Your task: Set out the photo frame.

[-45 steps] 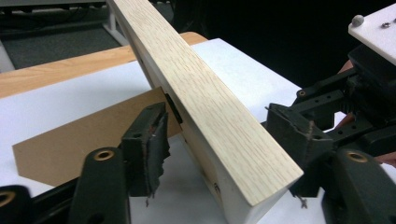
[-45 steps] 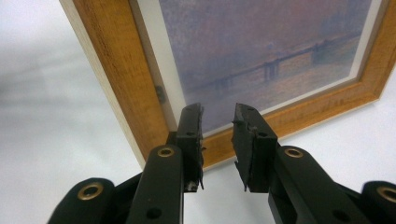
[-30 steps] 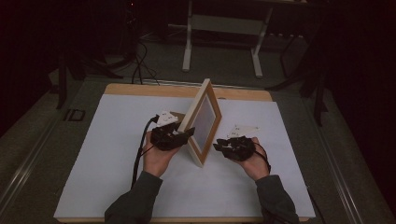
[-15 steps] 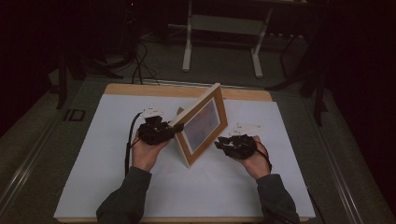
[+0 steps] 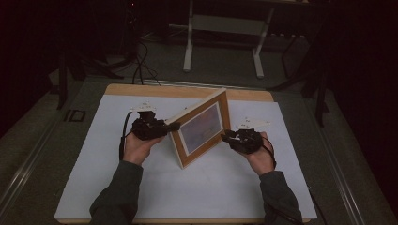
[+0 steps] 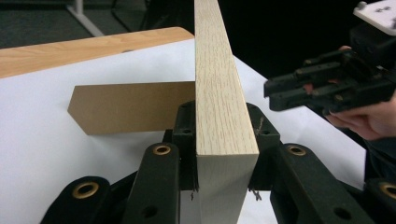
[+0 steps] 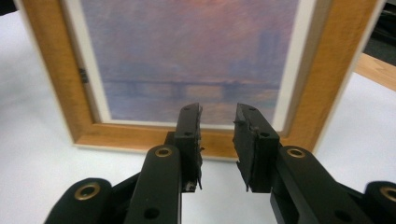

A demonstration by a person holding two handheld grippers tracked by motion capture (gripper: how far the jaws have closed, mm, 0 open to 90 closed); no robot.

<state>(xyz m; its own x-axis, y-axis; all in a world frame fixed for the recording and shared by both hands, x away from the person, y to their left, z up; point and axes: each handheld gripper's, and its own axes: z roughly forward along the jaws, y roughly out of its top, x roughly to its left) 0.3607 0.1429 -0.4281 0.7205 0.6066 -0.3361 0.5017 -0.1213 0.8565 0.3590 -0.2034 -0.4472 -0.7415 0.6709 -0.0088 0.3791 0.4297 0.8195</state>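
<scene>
Swung since before, the frame [image 5: 202, 127] faces the open right gripper [image 7: 218, 140]; left gripper [image 5: 162, 128] clamps its edge; lower it gently at mid-frame, stand spread behind.

High view overlooks the table [image 5: 141, 197]; gripper views closely face the frame [image 7: 70, 93].

A wooden picture frame [image 5: 201, 127] stands upright near the middle of the white worktop [image 5: 94, 178], closer to its far edge. It holds a hazy pink-and-violet print inside a pale mat. A brown back stand [image 6: 126, 106] juts out behind it.
</scene>
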